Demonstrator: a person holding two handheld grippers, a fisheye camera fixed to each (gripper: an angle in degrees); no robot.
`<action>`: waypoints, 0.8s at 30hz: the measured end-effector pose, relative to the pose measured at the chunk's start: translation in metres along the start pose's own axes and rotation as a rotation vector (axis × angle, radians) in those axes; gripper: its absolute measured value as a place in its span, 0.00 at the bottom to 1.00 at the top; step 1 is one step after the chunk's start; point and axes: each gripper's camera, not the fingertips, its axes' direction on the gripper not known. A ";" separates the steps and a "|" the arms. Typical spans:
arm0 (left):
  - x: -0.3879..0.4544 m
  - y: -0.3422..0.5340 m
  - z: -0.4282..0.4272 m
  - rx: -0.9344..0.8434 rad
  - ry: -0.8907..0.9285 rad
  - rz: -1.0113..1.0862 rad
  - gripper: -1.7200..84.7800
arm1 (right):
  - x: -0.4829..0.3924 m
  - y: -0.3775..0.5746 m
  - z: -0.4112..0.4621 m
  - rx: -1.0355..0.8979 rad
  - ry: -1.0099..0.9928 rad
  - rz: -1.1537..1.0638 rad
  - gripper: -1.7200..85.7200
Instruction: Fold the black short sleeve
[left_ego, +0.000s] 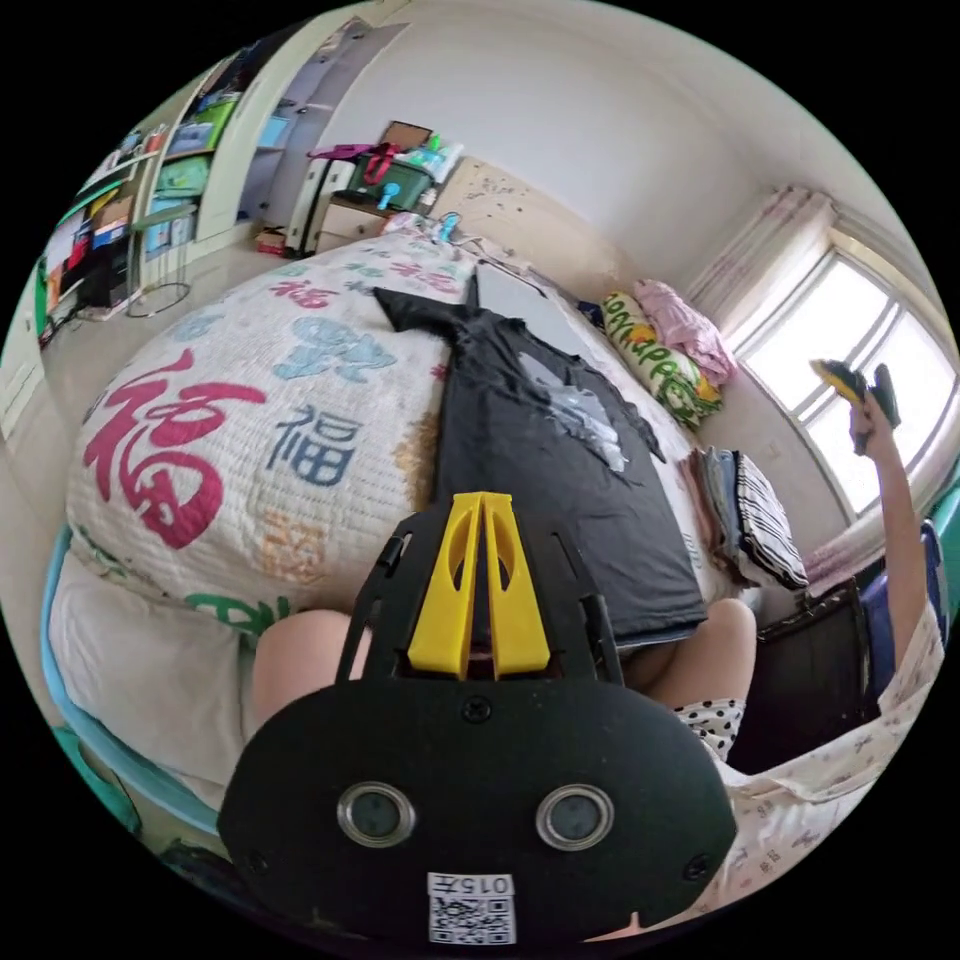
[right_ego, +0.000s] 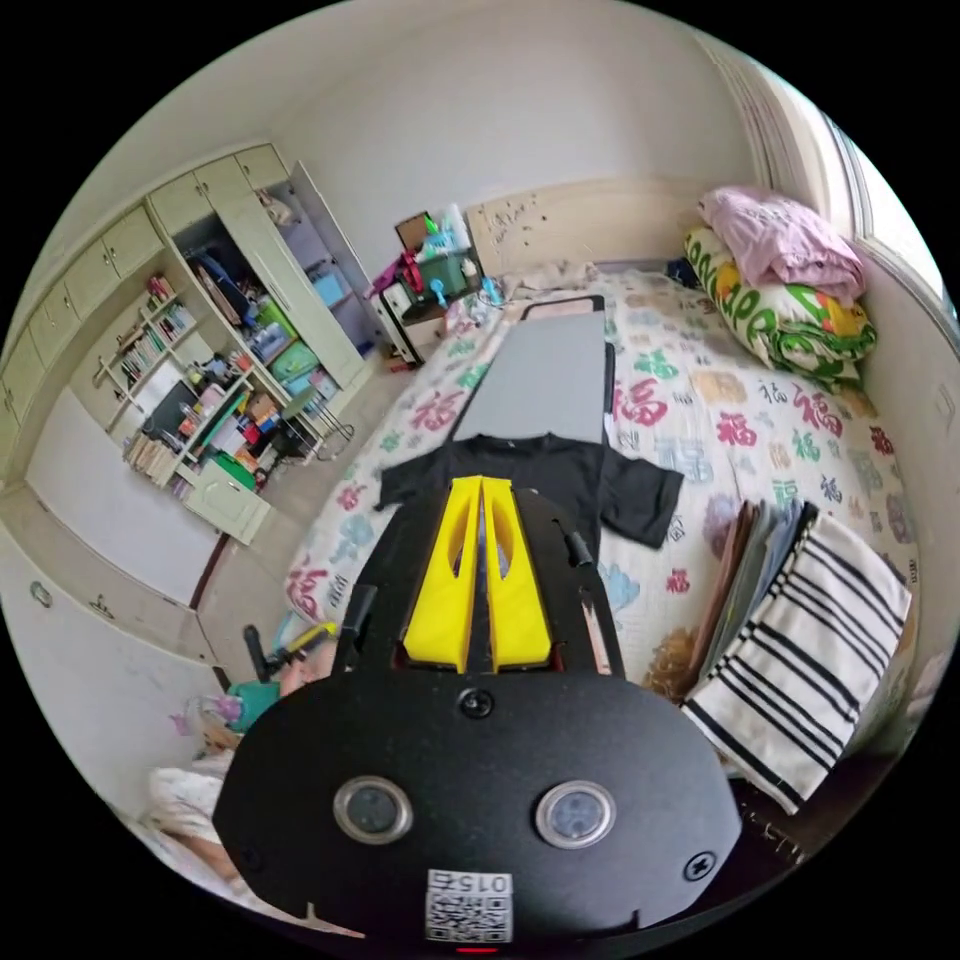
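Black cotton, short-sleeved: the shirt (left_ego: 560, 450) spread flat on the bed (left_ego: 250, 420), print side up in the left gripper view, hem toward the bed's near edge, collar toward the headboard (right_ego: 590, 215). One sleeve (right_ego: 640, 500) lying out flat on the quilt to the window side of the shirt, the other stretched out to the wardrobe side. Just past the shirt's collar, a grey board (right_ego: 545, 375) lying along the bed toward the headboard. Beside the shirt on the window side, a stack of folded clothes (right_ego: 790, 630), topped by a black-and-white striped piece. Farther up the bed from the shirt, against the wall, a green patterned quilt roll (right_ego: 790, 310) with a pink bundle on top.

Left gripper (left_ego: 482, 515) hanging low over the shirt's hem end, yellow jaws pressed together at the tips, clenched on nothing, no cloth between them. Right gripper (right_ego: 482, 500) well above the shirt, looking down on it, jaws likewise closed tip to tip and empty. Seen again in the left gripper view, raised high at the window side of the shirt (left_ego: 855, 385), at the end of a lifted arm.

Bare knees at the bed's edge, just below the shirt's hem.
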 end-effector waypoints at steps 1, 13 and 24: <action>0.003 -0.005 -0.001 -0.002 0.007 0.003 0.01 | -0.012 -0.012 -0.009 -0.008 0.002 0.005 0.02; 0.074 -0.093 0.016 -0.058 0.045 0.122 0.01 | -0.051 -0.054 -0.060 0.099 -0.019 -0.124 0.02; 0.184 -0.224 0.083 -0.147 0.123 0.308 0.02 | 0.238 0.051 0.115 0.218 0.025 0.101 0.09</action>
